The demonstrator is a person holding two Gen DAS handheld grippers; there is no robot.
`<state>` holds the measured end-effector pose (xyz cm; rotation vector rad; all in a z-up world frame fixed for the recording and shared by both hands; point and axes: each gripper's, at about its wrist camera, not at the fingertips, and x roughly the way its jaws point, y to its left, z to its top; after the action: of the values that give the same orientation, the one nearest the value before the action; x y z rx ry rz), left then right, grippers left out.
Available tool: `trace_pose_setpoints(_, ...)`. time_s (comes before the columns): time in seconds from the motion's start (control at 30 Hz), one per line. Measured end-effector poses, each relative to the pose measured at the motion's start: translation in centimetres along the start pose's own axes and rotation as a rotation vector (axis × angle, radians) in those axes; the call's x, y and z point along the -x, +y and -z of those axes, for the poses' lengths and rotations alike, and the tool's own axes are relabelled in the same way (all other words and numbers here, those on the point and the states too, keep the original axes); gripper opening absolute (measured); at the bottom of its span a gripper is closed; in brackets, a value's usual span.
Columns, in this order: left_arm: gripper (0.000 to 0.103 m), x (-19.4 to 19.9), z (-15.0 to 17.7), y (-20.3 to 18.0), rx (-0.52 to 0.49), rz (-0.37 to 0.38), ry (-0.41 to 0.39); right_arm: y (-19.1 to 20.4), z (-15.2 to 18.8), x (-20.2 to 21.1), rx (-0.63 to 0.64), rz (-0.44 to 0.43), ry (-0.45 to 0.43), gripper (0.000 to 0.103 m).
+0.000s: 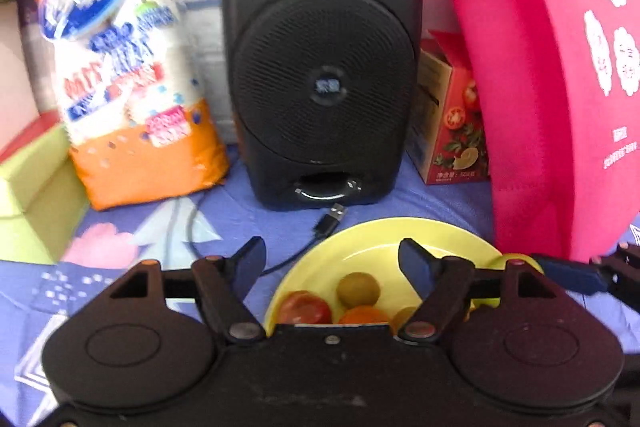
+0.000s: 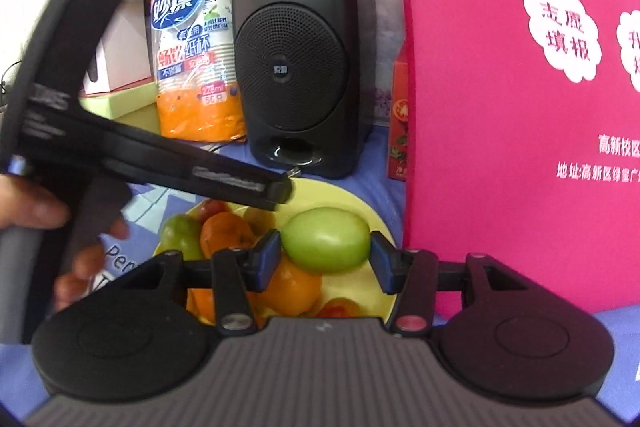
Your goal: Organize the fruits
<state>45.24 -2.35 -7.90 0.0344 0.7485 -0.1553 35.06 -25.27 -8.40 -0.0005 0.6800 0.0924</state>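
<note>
Smooth green fruit (image 2: pixel 326 241) between jaws, over yellow plate (image 2: pixel 360 207)

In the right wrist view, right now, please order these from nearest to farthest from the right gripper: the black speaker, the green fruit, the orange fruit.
1. Green fruit: between the fingers of the right gripper, above the yellow plate.
2. Orange fruit: on the plate, to the left and slightly beyond.
3. Black speaker: standing behind the plate, farthest.

Fruits gathered in a yellow bowl (image 2: pixel 372 219)

A large green fruit (image 2: pixel 326 241) sits topmost on the near right, above orange fruits (image 2: pixel 226 233); a smaller green one (image 2: pixel 182 233) lies left, reddish ones (image 1: pixel 304 308) among them.
</note>
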Motion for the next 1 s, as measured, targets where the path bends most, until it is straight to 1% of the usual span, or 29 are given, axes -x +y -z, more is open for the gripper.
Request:
trace_pose_setpoints(0.13, 0.074, 3.0, 1.1, 0.4, -0.024, -0.016, -0.026, 0.4, 0.0, 1.3, 0.017, 0.009, -0.015, 0.051)
trace_pose_setpoints(0.2, 0.076, 4.9, 2.0, 0.3, -0.041, -0.038, -0.049, 0.6, 0.1, 2.6, 0.026, 0.011, -0.026, 0.052)
trace_pose_setpoints(0.27, 0.088, 7.1, 3.0, 0.0, -0.051, -0.061, -0.077, 0.9, 0.3, 4.3, 0.023, 0.011, -0.039, 0.056)
trace_pose_setpoints(0.33, 0.095, 9.5, 3.8, -0.3, -0.048, -0.081, -0.107, 1.2, 0.7, 6.3, 0.004, 0.015, -0.055, 0.071)
trace_pose_setpoints(0.37, 0.099, 10.8, 4.2, -0.5, -0.047, -0.090, -0.121, 1.3, 1.0, 7.4, -0.009, 0.021, -0.063, 0.075)
trace_pose_setpoints(0.43, 0.103, 13.9, 5.2, -0.9, -0.030, -0.117, -0.159, 1.6, 1.5, 9.9, -0.039, 0.032, -0.088, 0.085)
trace_pose_setpoints(0.47, 0.103, 15.3, 5.7, -1.0, -0.019, -0.133, -0.176, 1.8, 1.8, 11.4, -0.057, 0.041, -0.107, 0.088)
trace_pose_setpoints(0.53, 0.103, 17.9, 6.9, -1.5, 0.003, -0.159, -0.201, 2.3, 2.5, 14.4, -0.096, 0.070, -0.144, 0.103)
trace_pose_setpoints(0.6, 0.103, 20.6, 8.2, -2.0, 0.016, -0.181, -0.219, 3.0, 3.3, 17.0, -0.128, 0.092, -0.166, 0.103)
trace_pose_setpoints(0.67, 0.103, 22.5, 9.6, -2.6, 0.028, -0.202, -0.224, 3.8, 4.1, 18.9, -0.157, 0.101, -0.152, 0.103)
trace_pose_setpoints(0.77, 0.103, 25.3, 11.9, -3.2, 0.054, -0.188, -0.212, 5.1, 5.6, 21.5, -0.181, 0.107, -0.130, 0.103)
trace_pose_setpoints(0.9, 0.103, 28.4, 14.8, -3.4, 0.111, -0.172, -0.178, 6.7, 7.7, 23.6, -0.218, 0.122, -0.083, 0.103)
trace_pose_setpoints(1.0, 0.103, 30.6, 16.7, -3.7, 0.114, -0.188, -0.182, 7.8, 9.0, 24.8, -0.214, 0.142, -0.057, 0.103)
